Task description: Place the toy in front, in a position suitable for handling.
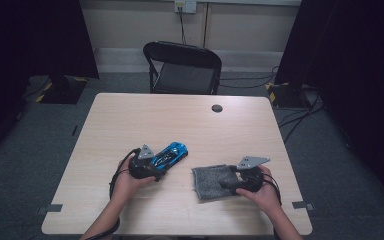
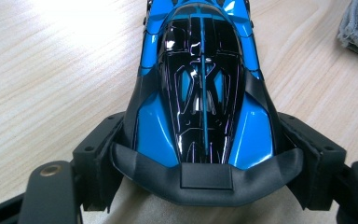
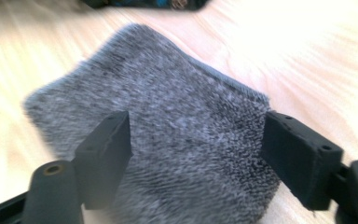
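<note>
A: With the left gripper (image 2: 200, 186) clamped across the tail of the toy car (image 2: 200, 93), note position: car on the table (image 1: 130, 120), left of centre, nose pointing away and to the right.

B: Confirm grip from the left gripper view: pads pressed on both rear flanks, long axis running straight out between the jaws.

A: Check the right gripper (image 3: 196, 144). Jaws spread apart over the grey cloth (image 3: 168, 140), pads clear of the pile, nothing grasped.

B: Locate cloth relative to car: flat on the table, just right of the car, near but apart. Nearer to the right hand (image 1: 265, 192).

A: Judged next: close on the cloth, then carry leftward along the car's length.
</note>
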